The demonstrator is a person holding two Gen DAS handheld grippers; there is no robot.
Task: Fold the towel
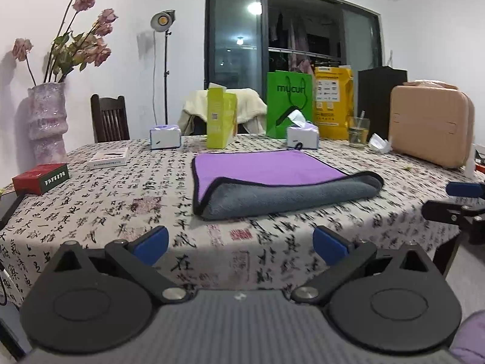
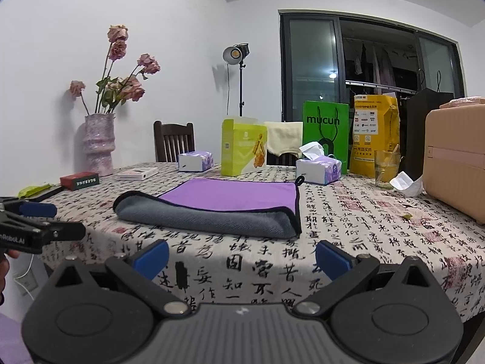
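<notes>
- One towel (image 1: pixel 272 179), purple on one face and grey plush on the other with black edging, lies on the calligraphy-print tablecloth (image 1: pixel 127 206), its near edge folded back so a grey band sits atop the purple.
- Left gripper (image 1: pixel 241 242), black with blue pads: jaws spread wide, holding nothing, off the table's near edge.
- Right gripper (image 2: pixel 242 259), same build: jaws wide too, empty, clear of the towel.
- Two tissue packs (image 1: pixel 165 136) behind the towel, one with a tissue poking out.
- One lime carton (image 1: pixel 221 118), one green paper bag (image 1: pixel 289 104), one yellow bag (image 1: pixel 333 103).
- One drinking glass (image 1: pixel 358 132), one beige hard case (image 1: pixel 430 124).
- One pink vase (image 1: pixel 48 118) of dried roses; one red box (image 1: pixel 41 178) at left.
</notes>
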